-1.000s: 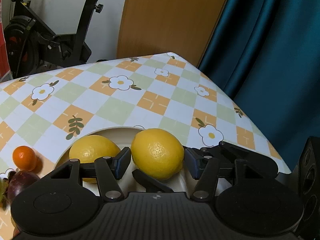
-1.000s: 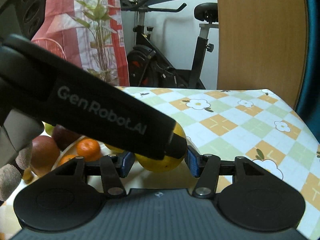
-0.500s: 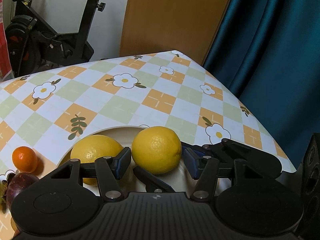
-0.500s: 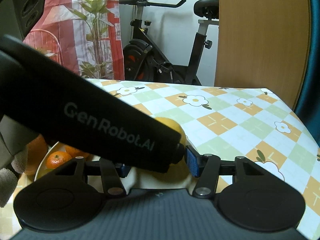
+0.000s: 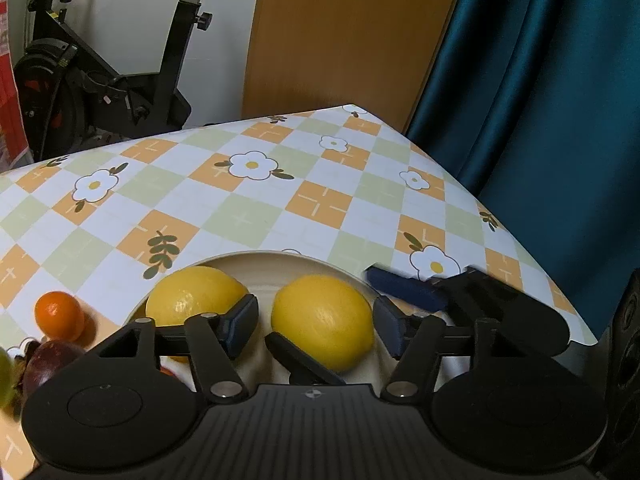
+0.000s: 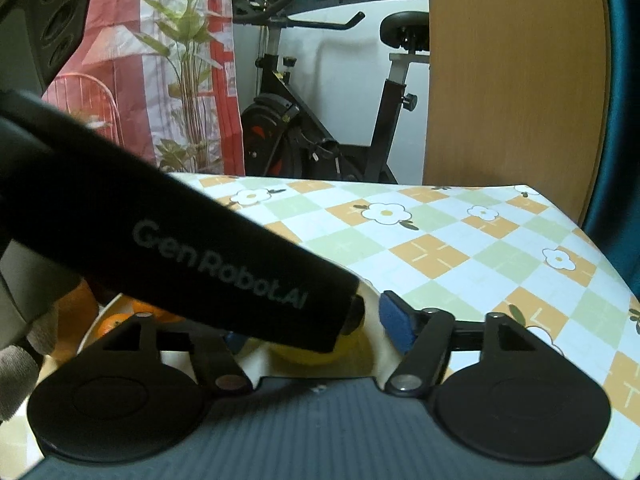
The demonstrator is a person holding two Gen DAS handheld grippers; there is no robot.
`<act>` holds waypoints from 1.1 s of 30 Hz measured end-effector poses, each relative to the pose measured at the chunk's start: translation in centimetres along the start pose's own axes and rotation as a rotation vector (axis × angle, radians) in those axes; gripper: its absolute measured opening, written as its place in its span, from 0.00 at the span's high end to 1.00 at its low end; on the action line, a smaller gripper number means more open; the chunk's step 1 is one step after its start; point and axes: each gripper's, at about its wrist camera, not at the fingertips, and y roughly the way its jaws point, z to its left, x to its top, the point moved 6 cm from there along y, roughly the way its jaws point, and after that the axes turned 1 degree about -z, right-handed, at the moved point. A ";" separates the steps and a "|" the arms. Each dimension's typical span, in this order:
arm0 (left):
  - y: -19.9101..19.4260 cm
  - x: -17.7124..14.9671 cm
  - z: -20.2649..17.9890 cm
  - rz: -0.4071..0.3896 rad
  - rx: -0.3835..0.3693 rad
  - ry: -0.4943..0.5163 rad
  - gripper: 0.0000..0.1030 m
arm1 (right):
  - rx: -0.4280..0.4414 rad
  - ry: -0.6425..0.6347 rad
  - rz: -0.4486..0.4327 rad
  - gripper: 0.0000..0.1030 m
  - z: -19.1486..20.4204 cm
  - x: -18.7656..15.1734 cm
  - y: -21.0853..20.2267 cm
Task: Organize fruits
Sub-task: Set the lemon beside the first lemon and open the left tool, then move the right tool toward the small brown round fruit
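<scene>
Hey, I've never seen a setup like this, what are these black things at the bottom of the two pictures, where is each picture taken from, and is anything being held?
There is no robot here: a person holds a two-finger gripper in each hand, and a fisheye camera on each looks forward along its fingers. One picture is from the left gripper, the other from the right gripper. Both point at a cream plate on a table with a flowered checked tablecloth. Two lemons lie on the plate: one lemon sits between the left gripper's opening jaws with gaps either side, so it is released. A second lemon lies beside it. The right gripper's jaws are opening too. A mandarin rests on the cloth.
</scene>
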 end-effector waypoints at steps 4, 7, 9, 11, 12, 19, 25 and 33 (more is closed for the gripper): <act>-1.5 -0.4 -0.2 -0.026 -0.009 0.021 0.31 | -0.023 -0.007 -0.047 0.20 0.3 0.1 -1.0; -2.6 -0.7 -0.2 -0.042 -0.014 0.027 0.31 | -0.013 -0.012 -0.055 0.20 0.8 0.0 -1.6; -3.4 -1.0 0.0 -0.054 -0.019 0.027 0.31 | -0.009 -0.019 -0.055 0.20 1.1 0.0 -1.8; -4.1 -1.1 0.2 -0.065 -0.019 0.027 0.31 | -0.007 -0.023 -0.049 0.20 1.4 -0.1 -2.0; -4.5 -1.2 0.4 -0.071 -0.019 0.025 0.31 | -0.007 -0.022 -0.044 0.20 1.6 -0.1 -2.0; -7.5 -1.6 2.2 -0.129 -0.006 -0.012 0.31 | -0.007 0.025 -0.029 0.20 1.7 0.3 -3.0; -9.7 -1.9 4.3 -0.167 0.021 -0.051 0.31 | -0.024 0.013 -0.013 0.20 2.6 0.4 -3.4; -12.8 -2.8 7.1 -0.192 0.112 -0.081 0.31 | -0.023 0.024 -0.011 0.20 4.3 1.0 -4.5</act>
